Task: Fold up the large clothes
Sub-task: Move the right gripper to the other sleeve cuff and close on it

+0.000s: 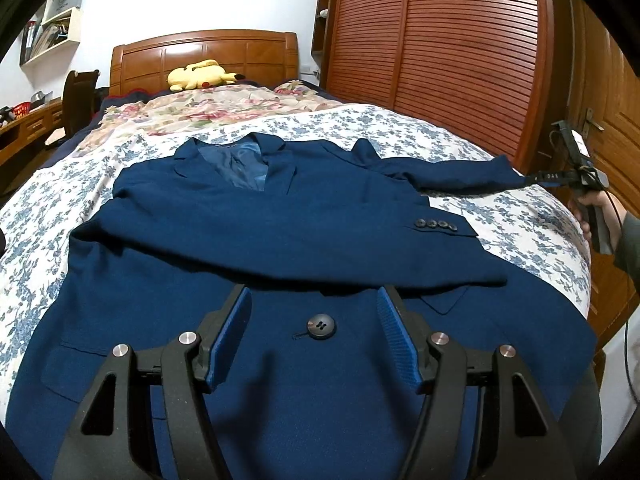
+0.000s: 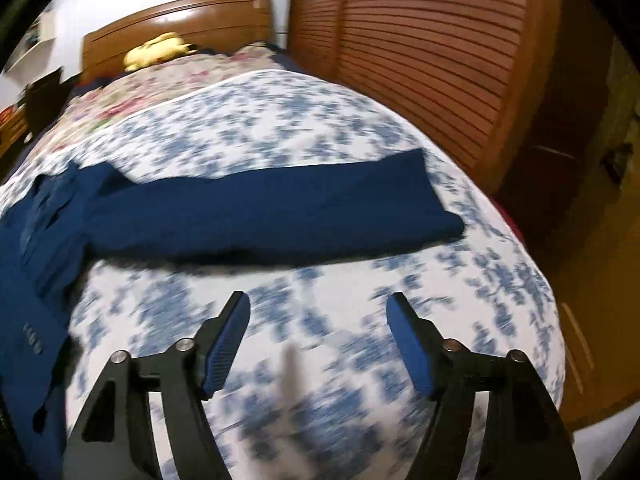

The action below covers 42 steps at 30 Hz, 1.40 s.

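Left gripper: jaws spread, nothing between, poised over front button of navy jacket. Right gripper: jaws spread, empty, above floral bedsheet. Jacket flat on bed, one sleeve stretched sideways, other folded across chest.

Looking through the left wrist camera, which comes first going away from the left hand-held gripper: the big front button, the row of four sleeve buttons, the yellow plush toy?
From the left hand-held gripper, nearest first:
1. Big front button, right between its open fingers on the blue jacket.
2. Sleeve buttons, farther up, to the right.
3. Yellow plush toy, far off by the headboard.
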### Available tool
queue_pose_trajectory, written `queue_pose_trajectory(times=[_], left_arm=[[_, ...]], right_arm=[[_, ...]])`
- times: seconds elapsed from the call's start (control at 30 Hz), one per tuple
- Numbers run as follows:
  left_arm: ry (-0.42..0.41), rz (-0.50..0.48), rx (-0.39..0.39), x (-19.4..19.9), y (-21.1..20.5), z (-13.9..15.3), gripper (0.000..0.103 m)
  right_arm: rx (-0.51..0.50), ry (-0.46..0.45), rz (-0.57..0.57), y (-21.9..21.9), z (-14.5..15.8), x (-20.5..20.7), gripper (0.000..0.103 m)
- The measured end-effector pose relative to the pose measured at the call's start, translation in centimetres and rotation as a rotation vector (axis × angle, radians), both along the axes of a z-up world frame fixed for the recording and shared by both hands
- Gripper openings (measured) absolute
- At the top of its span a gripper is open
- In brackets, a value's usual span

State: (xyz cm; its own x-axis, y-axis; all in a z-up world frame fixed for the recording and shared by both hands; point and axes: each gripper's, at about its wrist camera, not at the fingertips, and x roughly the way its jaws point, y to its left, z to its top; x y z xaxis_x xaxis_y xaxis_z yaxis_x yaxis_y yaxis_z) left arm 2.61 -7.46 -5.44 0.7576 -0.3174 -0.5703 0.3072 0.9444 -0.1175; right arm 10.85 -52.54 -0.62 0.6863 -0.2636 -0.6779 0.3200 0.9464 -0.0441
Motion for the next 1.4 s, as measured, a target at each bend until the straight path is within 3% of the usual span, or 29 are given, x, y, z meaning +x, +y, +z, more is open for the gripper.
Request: queue_pose_trajectory(times=[0.47,0.97,1.0,1.03,1.1,1.2,1.4], left_arm=[[0.017,-0.004,0.000,0.8,-0.1,-0.4,0.066],[0.041,-0.013,0.011,1.3,-0.4,-1.0,0.066],[0.042,-0.012,0.009,1.4,-0.4,-1.1,0.066],[0.043,-0.012,0.008,1.4,-0.4,-1.1,0.066],[0.044,-0.013,0.007,1.4,-0.4,-1.1,0.066],[0.044,-0.014,0.008,1.4,-0.4,-1.0,0.066],[0.039,-0.016,0.004,1.4,-0.4,-0.8,0.066]], right_arm=[[0.086,-0.001,-0.185,-7.9,-0.3,4.4,0.073],[0.198,0.026,-0.234,-10.0,-2.7,8.4,0.073],[0.199,0.027,-0.232,-10.0,-2.8,8.7,0.065],[0.201,0.032,-0.225,-10.0,-2.9,8.9,0.043],[0.200,0.071,-0.202,-9.8,-3.2,9.6,0.008],[0.159,0.084,-0.159,-8.6,-2.9,10.0,0.004],[0.113,0.011,-0.064,-5.1,0.6,9.4,0.003]])
